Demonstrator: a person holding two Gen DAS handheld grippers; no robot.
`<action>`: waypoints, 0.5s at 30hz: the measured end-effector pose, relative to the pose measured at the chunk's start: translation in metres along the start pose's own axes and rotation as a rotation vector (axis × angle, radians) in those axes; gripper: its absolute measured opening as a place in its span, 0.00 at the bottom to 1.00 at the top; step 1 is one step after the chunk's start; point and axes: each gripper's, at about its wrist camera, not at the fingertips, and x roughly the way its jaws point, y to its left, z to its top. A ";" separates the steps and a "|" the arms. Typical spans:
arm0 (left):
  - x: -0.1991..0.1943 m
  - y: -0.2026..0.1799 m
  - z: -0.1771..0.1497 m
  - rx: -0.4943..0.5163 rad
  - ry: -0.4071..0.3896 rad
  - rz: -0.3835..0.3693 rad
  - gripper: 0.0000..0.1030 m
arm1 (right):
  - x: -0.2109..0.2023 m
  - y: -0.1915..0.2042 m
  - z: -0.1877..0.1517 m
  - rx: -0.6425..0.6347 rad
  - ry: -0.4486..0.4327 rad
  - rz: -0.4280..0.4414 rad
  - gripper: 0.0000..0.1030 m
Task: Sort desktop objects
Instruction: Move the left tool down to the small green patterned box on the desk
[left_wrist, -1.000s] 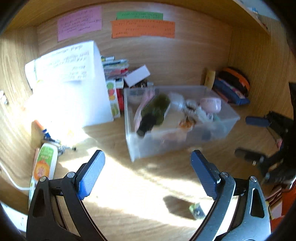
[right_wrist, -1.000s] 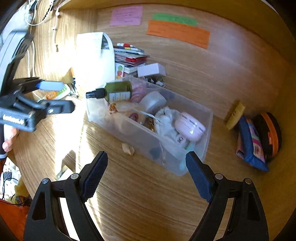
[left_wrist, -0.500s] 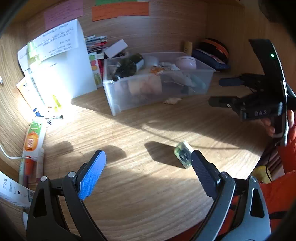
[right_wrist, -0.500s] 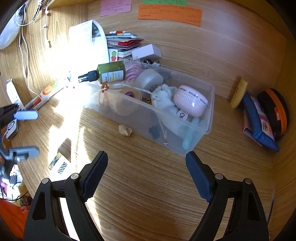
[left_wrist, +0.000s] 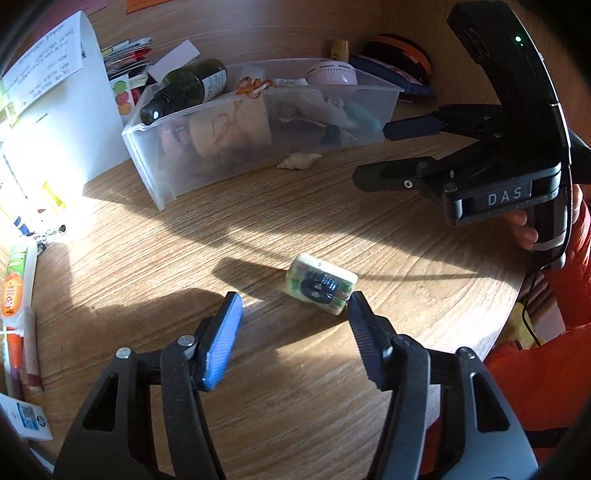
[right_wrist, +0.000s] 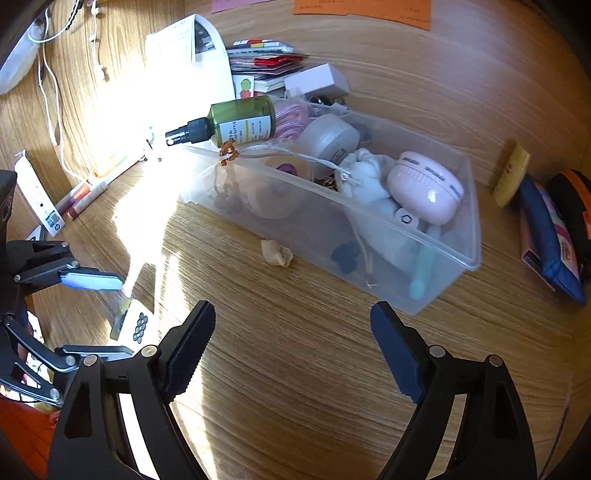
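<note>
The step in hand looks like picking up the mahjong tile (left_wrist: 320, 287) – it lies flat on the wooden worktop (left_wrist: 388, 236), just ahead of the left gripper (left_wrist: 293, 317), whose jaws stand apart. Next, I judge, the jaws must straddle the tile and close. The right gripper (right_wrist: 291, 332) hovers, jaws apart and holding nothing, near the clear plastic bin (right_wrist: 436, 291) – sunlit wood-panelled corner.

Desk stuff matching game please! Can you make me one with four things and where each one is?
Things:
1. green spray bottle
2. mahjong tile
3. crumpled paper scrap
4. pink round case

Places:
A. on the desk just outside the clear bin
B. between the open fingers of the left gripper
C. lying across the bin's corner, nozzle poking out
D. inside the bin, near its far end

Pairs: 1-C, 2-B, 3-A, 4-D
</note>
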 end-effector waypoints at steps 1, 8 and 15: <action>0.001 0.000 0.002 0.000 -0.002 -0.003 0.53 | 0.002 0.000 0.001 -0.001 0.001 0.003 0.81; 0.004 0.010 0.009 -0.038 -0.020 -0.025 0.34 | 0.018 0.004 0.009 0.015 0.027 0.042 0.77; 0.004 0.021 0.012 -0.088 -0.027 -0.034 0.33 | 0.030 0.001 0.015 0.083 0.046 0.059 0.59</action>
